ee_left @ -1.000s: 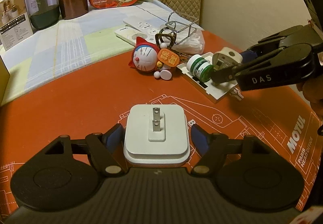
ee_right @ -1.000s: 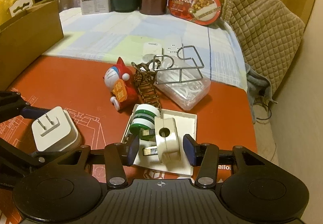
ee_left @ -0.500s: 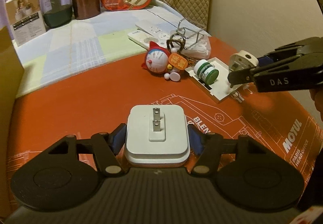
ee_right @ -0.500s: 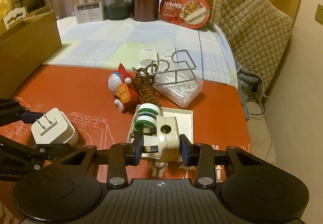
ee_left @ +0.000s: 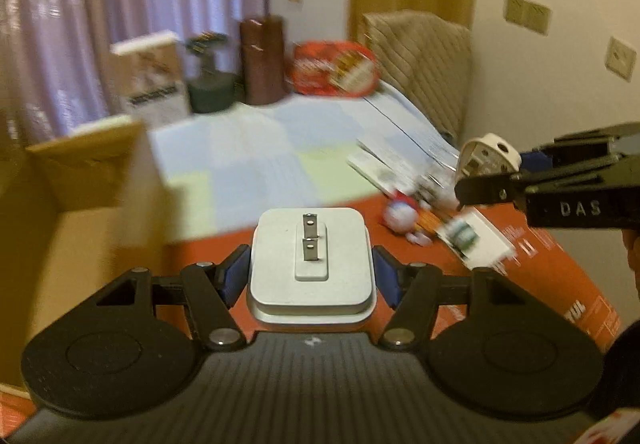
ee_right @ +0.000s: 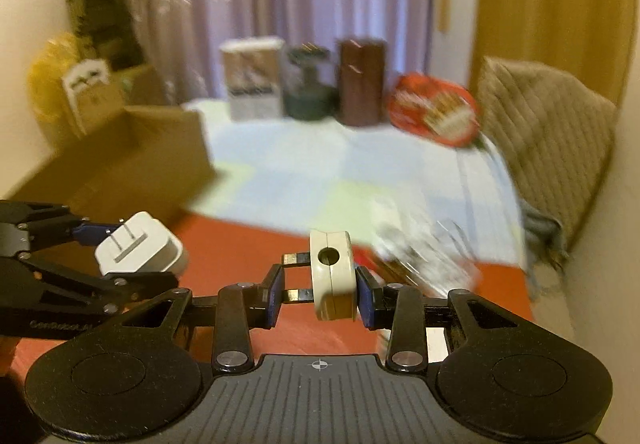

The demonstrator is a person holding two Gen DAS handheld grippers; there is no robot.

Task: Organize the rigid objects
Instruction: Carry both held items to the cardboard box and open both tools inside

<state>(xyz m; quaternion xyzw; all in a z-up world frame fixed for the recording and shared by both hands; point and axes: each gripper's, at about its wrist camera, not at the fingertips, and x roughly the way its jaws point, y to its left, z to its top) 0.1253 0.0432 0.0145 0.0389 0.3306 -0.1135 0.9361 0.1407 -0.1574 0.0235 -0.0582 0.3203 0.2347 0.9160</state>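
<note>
Left wrist view: both grippers, clamping white charger [ee_left: 312, 264] and round plug [ee_right: 333, 276], have risen off the mat

Open red mat [ee_right: 240, 244] in front of the cardboard box [ee_right: 132, 159]; toy clutter [ee_left: 424, 211] crowding its far right side.

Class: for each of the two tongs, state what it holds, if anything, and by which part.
Left tongs: white square charger, gripped by its two opposite sides. Right tongs: cream round plug, squeezed between its prong tips and its back.

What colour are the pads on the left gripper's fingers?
Blue pads, clearest in the left wrist view.
</note>
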